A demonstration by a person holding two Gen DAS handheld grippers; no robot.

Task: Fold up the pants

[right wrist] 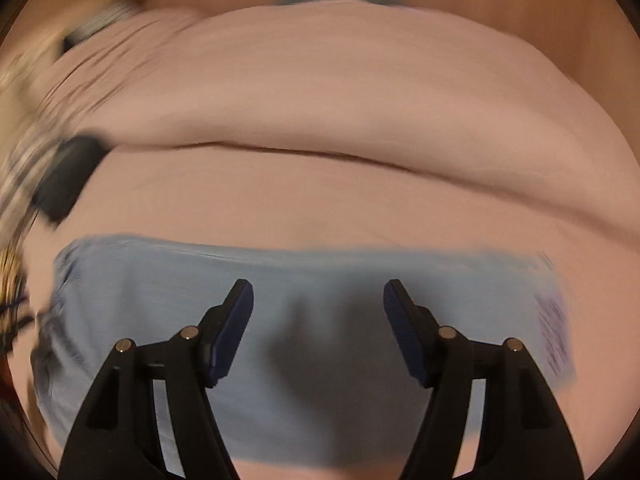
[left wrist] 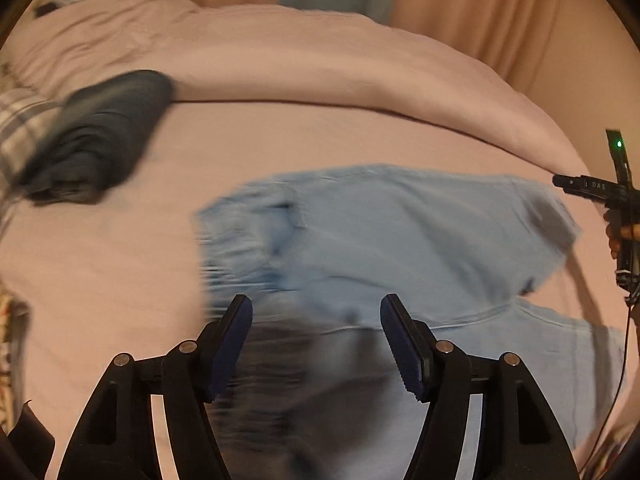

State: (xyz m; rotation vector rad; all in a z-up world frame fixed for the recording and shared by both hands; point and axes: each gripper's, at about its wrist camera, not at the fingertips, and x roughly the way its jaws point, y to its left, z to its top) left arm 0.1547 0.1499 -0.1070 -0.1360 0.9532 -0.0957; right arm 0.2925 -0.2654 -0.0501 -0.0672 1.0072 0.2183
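1. The light blue fabric pants [left wrist: 392, 240] are seen in the lower middle of the left wrist view, laid flat on the pink sheeted bed [left wrist: 120, 280]. A fold is judged to be already made, since one layer appears to lie over another, with a seam running across the lower right.

2. In the right wrist view the same pants [right wrist: 200, 280] are seen as a wide band across the lower half of the frame, spread flat so that edges can be reached from either side.

3. The left gripper [left wrist: 316, 344] is held above the pants at the bottom of its frame. Its jaws stand well apart and nothing is caught between the blue pads; only cloth and shadow are seen below them.

4. The right gripper [right wrist: 318, 332] is likewise held above the cloth, with its jaws wide apart and empty. The cloth is judged to be released on both sides so that it settles.

5. A dark folded garment [left wrist: 96, 140] is set aside at the upper left, near a rumpled pink duvet [left wrist: 320, 64], probably so that the working area is kept free.

6. Both views are blurred, so fine creases cannot be told.

7. The next fold is judged to need fresh grips on the pants' edges.
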